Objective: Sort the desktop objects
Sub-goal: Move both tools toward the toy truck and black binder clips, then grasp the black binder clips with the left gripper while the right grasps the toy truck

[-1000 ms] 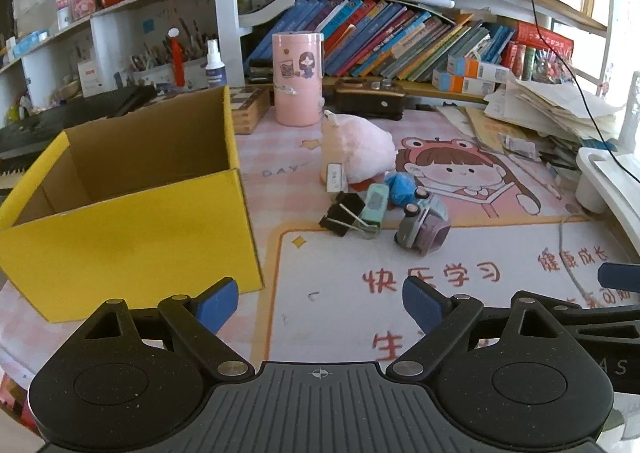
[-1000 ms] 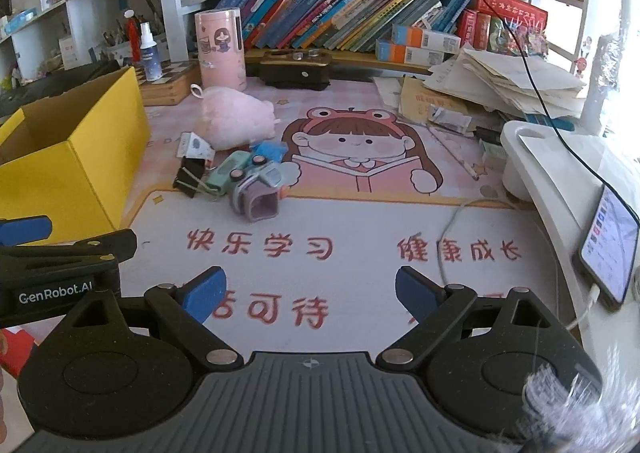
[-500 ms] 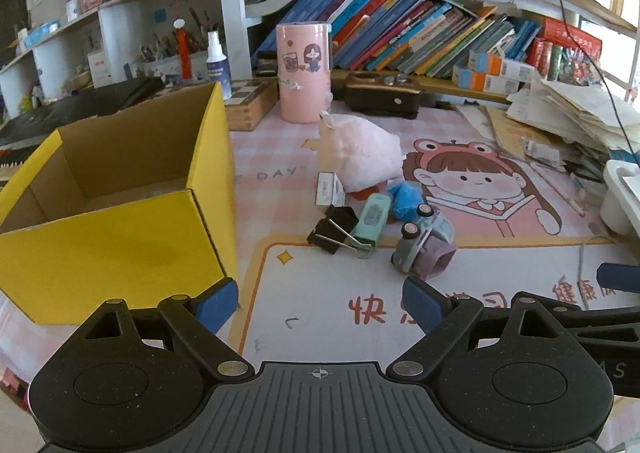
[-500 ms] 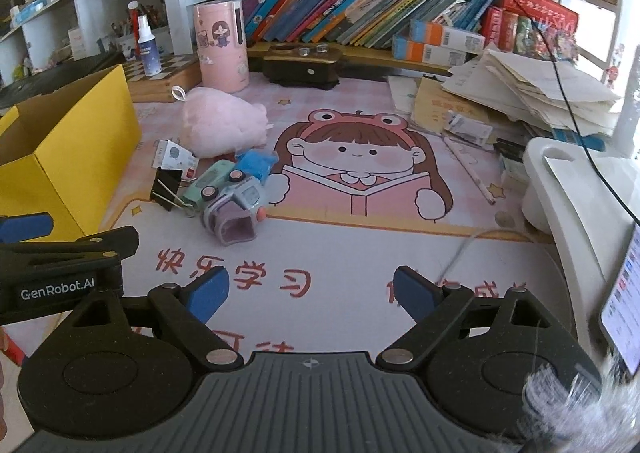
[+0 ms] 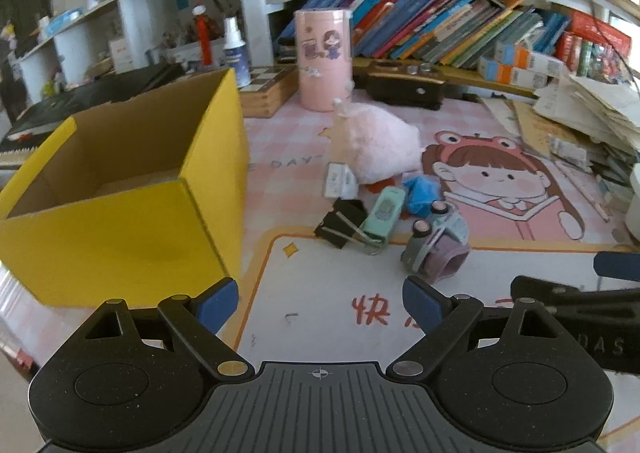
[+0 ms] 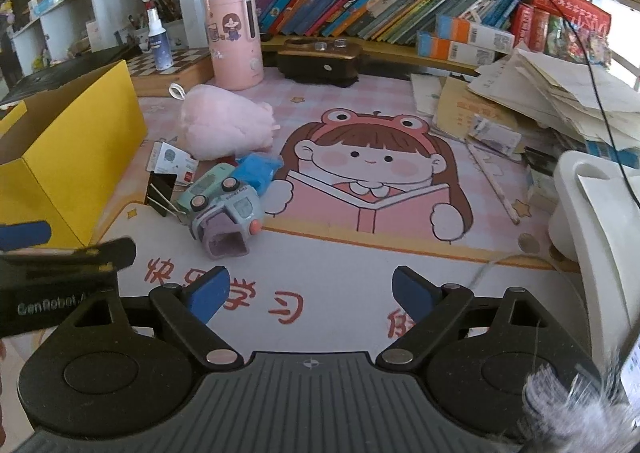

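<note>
An open yellow cardboard box [image 5: 120,189] [image 6: 64,157] stands at the left on the desk mat. Right of it lies a cluster: a pink plush [image 5: 376,149] [image 6: 224,125], a black binder clip [image 5: 340,223] [image 6: 162,191], a mint toy car [image 5: 382,213] [image 6: 206,183], a blue crumpled piece [image 5: 420,193] [image 6: 258,171], a grey-purple toy truck [image 5: 436,249] [image 6: 226,221] and a small white card [image 5: 338,181] [image 6: 170,159]. My left gripper [image 5: 320,305] is open and empty, short of the truck. My right gripper [image 6: 308,293] is open and empty over the mat's red writing.
A pink cylinder holder [image 5: 322,57] [image 6: 234,41] and a dark wooden box [image 5: 404,85] [image 6: 320,61] stand at the back under a shelf of books [image 6: 380,5]. Loose papers [image 6: 552,93] pile at the right beside a white stand [image 6: 592,213].
Both grippers have moved forward towards the cluster of objects, which looks nearer and larger now. Both stay open. Nothing on the desk has moved.
</note>
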`<state>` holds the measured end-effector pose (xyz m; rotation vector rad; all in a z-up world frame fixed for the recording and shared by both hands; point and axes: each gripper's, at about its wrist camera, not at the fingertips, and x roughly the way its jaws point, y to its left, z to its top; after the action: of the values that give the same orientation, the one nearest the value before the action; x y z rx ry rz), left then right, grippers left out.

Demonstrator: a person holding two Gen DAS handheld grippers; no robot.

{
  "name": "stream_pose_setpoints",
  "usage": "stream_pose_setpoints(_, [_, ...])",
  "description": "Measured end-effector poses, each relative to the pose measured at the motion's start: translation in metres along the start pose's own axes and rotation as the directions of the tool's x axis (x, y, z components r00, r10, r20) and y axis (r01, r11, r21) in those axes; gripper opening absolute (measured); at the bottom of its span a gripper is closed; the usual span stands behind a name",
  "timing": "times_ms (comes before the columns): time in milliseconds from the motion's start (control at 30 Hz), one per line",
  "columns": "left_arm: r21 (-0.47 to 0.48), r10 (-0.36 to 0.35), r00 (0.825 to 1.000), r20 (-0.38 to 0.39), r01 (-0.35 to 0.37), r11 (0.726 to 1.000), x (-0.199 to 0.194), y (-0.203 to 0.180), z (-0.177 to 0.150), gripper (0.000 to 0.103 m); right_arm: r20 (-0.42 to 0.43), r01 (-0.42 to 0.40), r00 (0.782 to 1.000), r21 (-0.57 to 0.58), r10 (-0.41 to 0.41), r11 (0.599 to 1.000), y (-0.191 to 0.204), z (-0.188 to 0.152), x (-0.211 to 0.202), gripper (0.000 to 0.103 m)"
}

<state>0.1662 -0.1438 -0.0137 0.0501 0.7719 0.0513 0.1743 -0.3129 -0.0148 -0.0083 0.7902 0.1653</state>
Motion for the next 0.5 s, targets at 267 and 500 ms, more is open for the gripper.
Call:
stream_pose_setpoints(267, [-0.024, 0.047, 0.998, -0.035, -0.048, 0.999, 0.0, 0.005, -0.007, 0.091, 0.008, -0.08, 0.997, -0.025, 0.08, 0.997, 0.001, 0.016, 0.018, 0.085])
stream_pose_setpoints(500, [-0.017, 0.05, 0.998, -0.041, -0.051, 0.999, -0.003, 0.002, -0.011, 0.091, -0.032, -0.216, 0.976, -0.145, 0.214, 0.965, 0.016, 0.032, 0.045, 0.082])
